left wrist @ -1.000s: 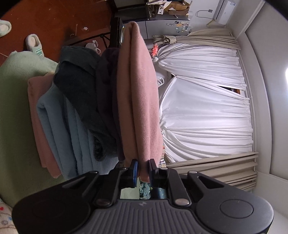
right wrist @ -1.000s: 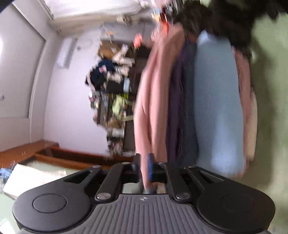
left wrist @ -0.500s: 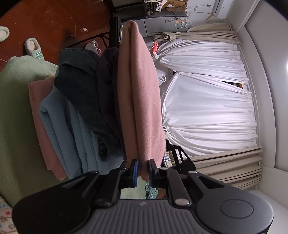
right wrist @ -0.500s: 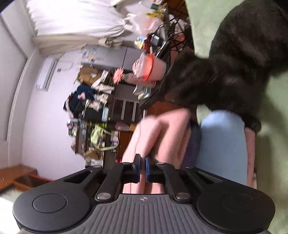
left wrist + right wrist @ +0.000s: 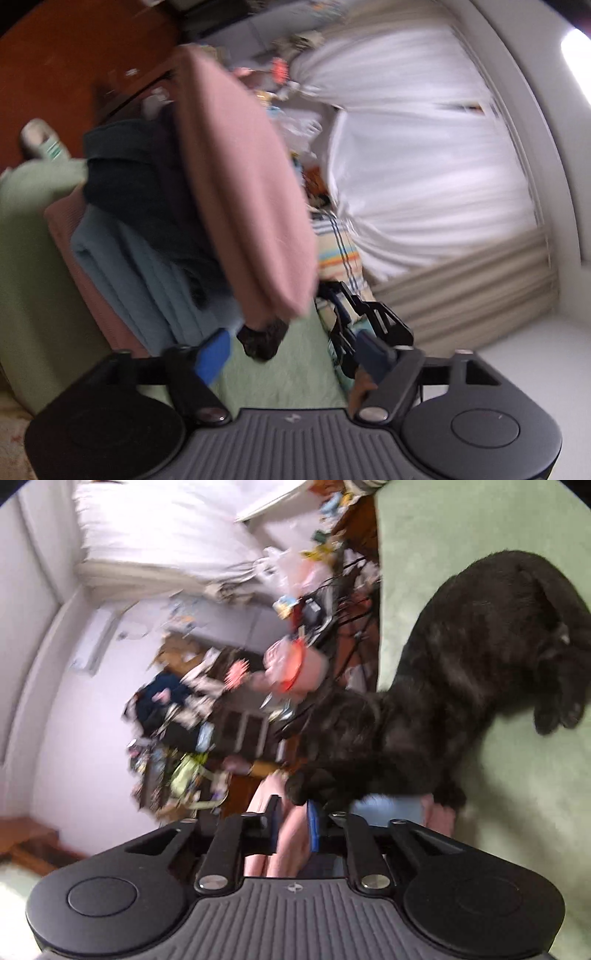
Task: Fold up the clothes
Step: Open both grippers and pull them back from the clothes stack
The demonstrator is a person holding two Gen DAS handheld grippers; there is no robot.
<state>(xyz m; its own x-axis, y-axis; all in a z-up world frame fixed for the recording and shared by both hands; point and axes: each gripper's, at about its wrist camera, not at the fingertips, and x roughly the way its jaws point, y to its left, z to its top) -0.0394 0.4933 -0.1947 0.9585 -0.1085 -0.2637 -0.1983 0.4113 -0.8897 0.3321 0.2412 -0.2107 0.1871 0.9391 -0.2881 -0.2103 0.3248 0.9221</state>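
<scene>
A folded pink garment [image 5: 243, 199] lies on top of a stack with a dark garment [image 5: 140, 177], a light blue one [image 5: 122, 258] and another pink one [image 5: 70, 229] under it. The stack rests on a green blanket [image 5: 280, 373]. My left gripper [image 5: 293, 354] is open wide just short of the stack's near edge, holding nothing. My right gripper [image 5: 293, 827] is open a little, with the pink garment [image 5: 291, 845] showing between its blue pads. In the left wrist view the right gripper [image 5: 354, 321] stands just beside the stack's corner.
A black cat [image 5: 480, 672] lies on the green blanket [image 5: 461, 535] with a paw [image 5: 314, 786] on the stack close to my right fingers. White curtains [image 5: 424, 166] hang behind. A cluttered shelf [image 5: 192, 716] and a wooden floor [image 5: 66, 62] lie beyond.
Both grippers have let go of the pink garment: the left opened wide and drew back, the right opened slightly. The pink garment now lies on the stack.
</scene>
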